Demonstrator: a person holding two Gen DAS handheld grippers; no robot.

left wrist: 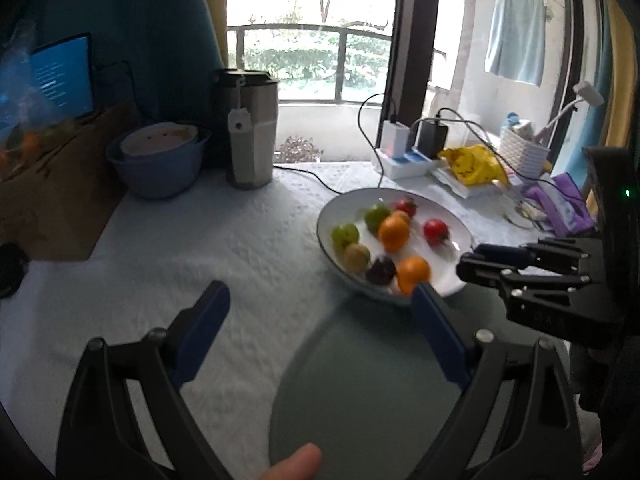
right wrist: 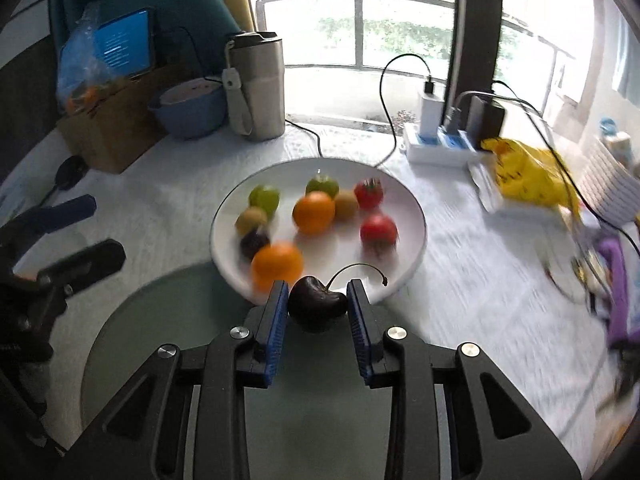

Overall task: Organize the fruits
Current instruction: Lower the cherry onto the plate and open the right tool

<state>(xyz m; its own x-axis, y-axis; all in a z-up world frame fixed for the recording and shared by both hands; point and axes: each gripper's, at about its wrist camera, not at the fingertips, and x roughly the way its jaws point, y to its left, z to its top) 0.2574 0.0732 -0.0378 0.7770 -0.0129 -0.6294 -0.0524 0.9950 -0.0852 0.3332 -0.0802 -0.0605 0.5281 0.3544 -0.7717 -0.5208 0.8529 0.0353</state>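
A white plate [right wrist: 400, 200] [left wrist: 448, 220] on the pale tablecloth holds several small fruits: oranges [right wrist: 314, 212], green ones [right wrist: 265, 198], red ones [right wrist: 378, 230], a brown kiwi [right wrist: 251, 220] and a dark one [right wrist: 254, 243]. My right gripper [right wrist: 318, 302] is shut on a dark cherry [right wrist: 316, 306] with a curved stem, held over the near rim of the white plate and the grey-green plate [right wrist: 160, 320] [left wrist: 360, 380]. My left gripper [left wrist: 320, 304] stands open with nothing between its fingers, above the cloth and the grey-green plate's left edge. The right gripper [left wrist: 468, 266] shows at the right in the left wrist view.
At the back stand a steel tumbler [right wrist: 258, 84], a blue bowl [right wrist: 188, 110], a cardboard box [right wrist: 112, 128] with a tablet, a power strip with chargers and cables [right wrist: 436, 144], a yellow bag [right wrist: 528, 178] and a white basket [left wrist: 524, 150]. A fingertip [left wrist: 296, 462] shows at the bottom.
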